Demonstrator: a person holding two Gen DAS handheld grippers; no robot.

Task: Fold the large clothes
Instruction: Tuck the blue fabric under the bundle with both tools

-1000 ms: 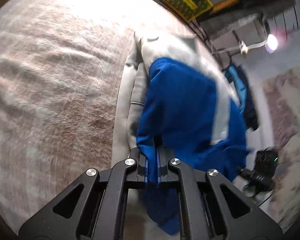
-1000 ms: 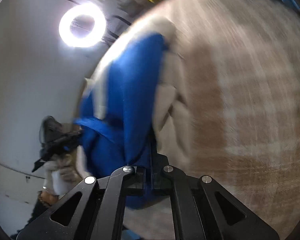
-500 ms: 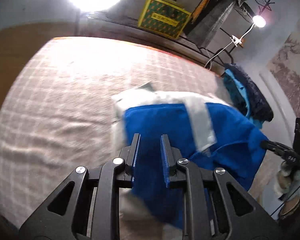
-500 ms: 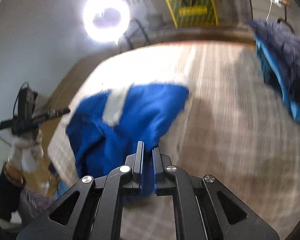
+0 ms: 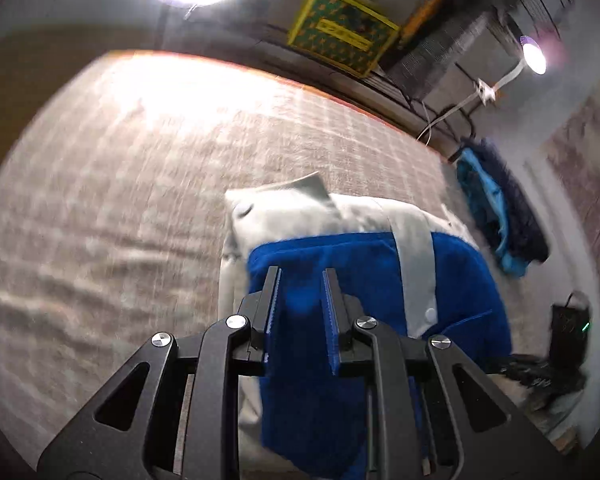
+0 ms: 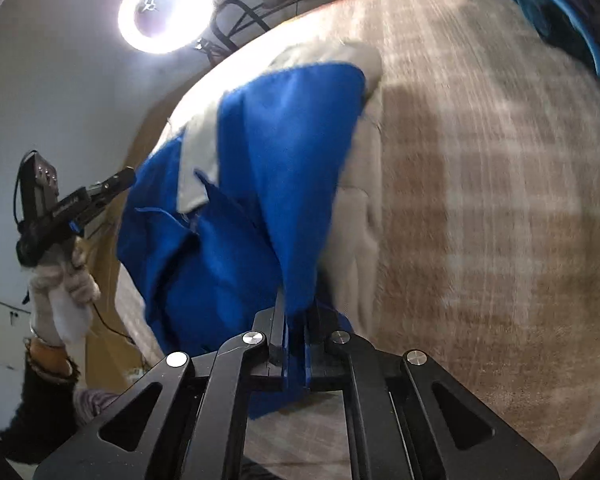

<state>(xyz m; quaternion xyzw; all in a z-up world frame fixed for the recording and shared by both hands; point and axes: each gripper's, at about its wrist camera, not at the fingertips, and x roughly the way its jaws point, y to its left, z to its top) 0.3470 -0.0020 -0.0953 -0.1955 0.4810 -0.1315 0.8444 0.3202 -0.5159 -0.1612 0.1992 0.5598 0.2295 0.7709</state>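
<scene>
While the right gripper point(image 6: 296, 320) pinches a blue edge of the blue and white jacket point(image 5: 364, 280), the left gripper point(image 5: 300, 300) is opening with nothing squeezed; the jacket lies just past it on the checked blanket point(image 5: 120, 200); no writing can be read.

Garment point(image 5: 364, 276) was bright blue w/ pale grey-white panels; a grey-white strip ran across the blue in the left wrist view, w/ a small white button near its end. Bedcover point(image 5: 132, 200) was beige-brown w/ a faint lighter check grid. Both grippers, left gripper point(image 5: 299, 300) & right gripper point(image 6: 296, 320), were black w/ silver screw heads & blue pads point(image 5: 273, 312). Box point(image 5: 340, 36) at the back was yellow-edged, dark green w/ a yellow star-like pattern. Clothes pile point(image 5: 496, 212) at the bed's far edge was turquoise & navy. Glove on the left hand point(image 6: 60, 292) was off-white; sleeve below it black w/ a tan cuff. Ring light point(image 6: 166, 10) glared white.
</scene>
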